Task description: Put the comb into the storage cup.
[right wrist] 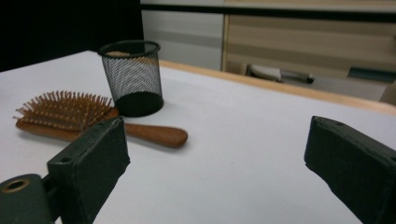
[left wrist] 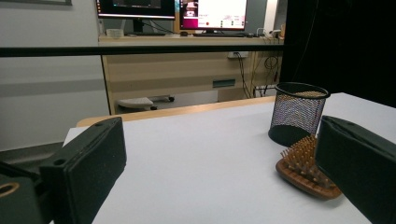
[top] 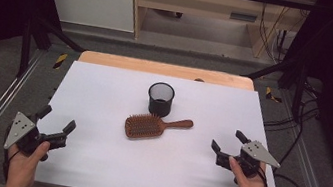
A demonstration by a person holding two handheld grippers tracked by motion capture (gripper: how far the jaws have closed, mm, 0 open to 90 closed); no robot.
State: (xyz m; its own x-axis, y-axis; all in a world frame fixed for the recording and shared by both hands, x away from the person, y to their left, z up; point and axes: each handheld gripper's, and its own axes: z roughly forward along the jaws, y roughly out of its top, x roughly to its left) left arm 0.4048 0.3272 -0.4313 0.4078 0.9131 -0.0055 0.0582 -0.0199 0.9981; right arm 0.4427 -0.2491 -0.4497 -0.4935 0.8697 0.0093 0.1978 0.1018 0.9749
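Currently the wooden hairbrush (top: 150,126) lies bristles up, just before the black mesh cup (top: 160,98). Left gripper (top: 55,124) and right gripper (top: 228,141) stand wide, empty, well apart from both.

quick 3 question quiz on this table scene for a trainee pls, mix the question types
1. True or false: the hairbrush lies bristles up on the table.
2. Which way does the hairbrush's handle point in the high view? A) toward the left claw B) toward the right side of the table C) into the mesh cup
3. Fill in: both the left claw and the right claw are ____ and hold nothing.

Key: 1 true. 2 B. 3 open.
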